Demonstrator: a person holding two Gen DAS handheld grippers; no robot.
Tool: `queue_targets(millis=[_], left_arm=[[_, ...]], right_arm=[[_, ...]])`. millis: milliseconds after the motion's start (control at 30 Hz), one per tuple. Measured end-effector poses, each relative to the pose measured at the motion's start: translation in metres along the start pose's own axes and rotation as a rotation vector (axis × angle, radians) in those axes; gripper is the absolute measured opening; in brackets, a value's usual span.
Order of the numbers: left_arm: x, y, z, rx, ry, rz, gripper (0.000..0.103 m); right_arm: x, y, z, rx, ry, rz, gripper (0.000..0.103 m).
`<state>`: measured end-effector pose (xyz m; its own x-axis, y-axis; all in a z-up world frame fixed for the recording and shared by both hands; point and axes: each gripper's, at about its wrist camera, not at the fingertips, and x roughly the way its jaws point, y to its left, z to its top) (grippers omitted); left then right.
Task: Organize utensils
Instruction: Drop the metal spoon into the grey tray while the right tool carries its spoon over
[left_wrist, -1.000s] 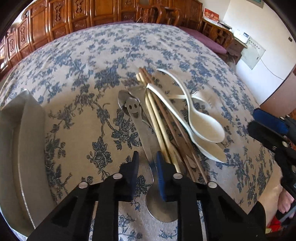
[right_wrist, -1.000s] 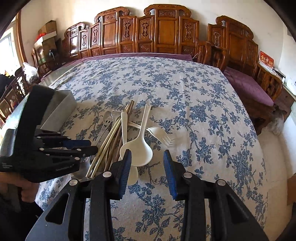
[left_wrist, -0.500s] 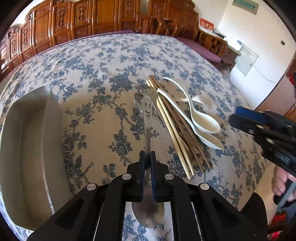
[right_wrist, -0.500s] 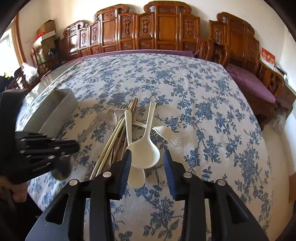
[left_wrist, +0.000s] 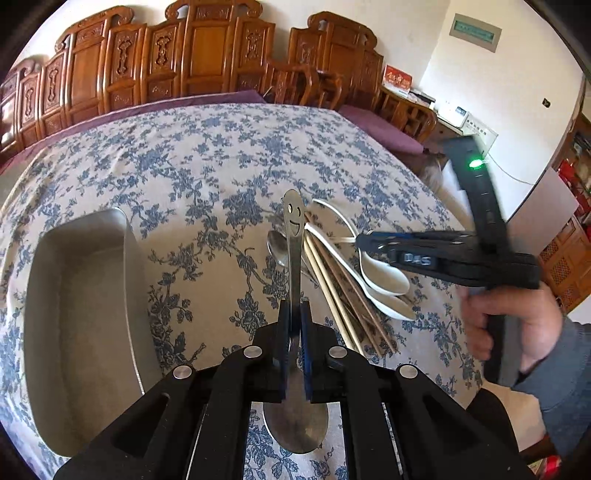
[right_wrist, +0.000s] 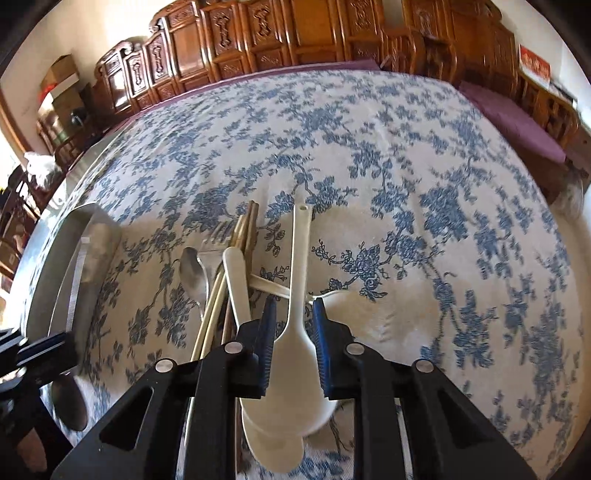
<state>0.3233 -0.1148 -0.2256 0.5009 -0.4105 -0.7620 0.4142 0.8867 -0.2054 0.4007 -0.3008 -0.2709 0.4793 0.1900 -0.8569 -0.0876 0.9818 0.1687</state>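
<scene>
Gripping a smiley-handled steel spoon (left_wrist: 294, 236) by its neck, the left gripper (left_wrist: 294, 317) is clamping it above the blue-flowered tablecloth (left_wrist: 207, 177), handle pointing away, bowl hanging near the camera. Lying to its left is a steel tray (left_wrist: 79, 295). The right gripper (right_wrist: 294, 317) is straddling the upper white plastic spoon (right_wrist: 297, 332) in the pile of chopsticks (right_wrist: 221, 295), its jaws having just been closing, pads not yet pressing.

Both wrist views look down, close, sharing the utensil pile (left_wrist: 351, 273)
</scene>
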Motion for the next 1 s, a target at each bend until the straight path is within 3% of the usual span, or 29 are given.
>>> queue_targets(millis=[267,567,733,1000], left_arm=[[-0.012,0.004,0.002,-0.001,-0.029,0.008,0.004],[-0.041,0.016,0.008,-0.016,-0.079,0.032,0.004],[-0.065,0.037,0.014,-0.071,-0.104,0.015,0.004],[-0.094,0.08,0.02,-0.112,-0.143,0.096,0.004]], right_arm=[[0.013,0.001,0.001,-0.013,0.024,-0.035,0.011],[-0.026,0.015,-0.004,-0.076,-0.054,-0.018,0.011],[-0.052,0.036,-0.007,-0.118,-0.106,0.028,0.011],[-0.071,0.082,-0.01,-0.174,-0.149,0.114,0.011]])
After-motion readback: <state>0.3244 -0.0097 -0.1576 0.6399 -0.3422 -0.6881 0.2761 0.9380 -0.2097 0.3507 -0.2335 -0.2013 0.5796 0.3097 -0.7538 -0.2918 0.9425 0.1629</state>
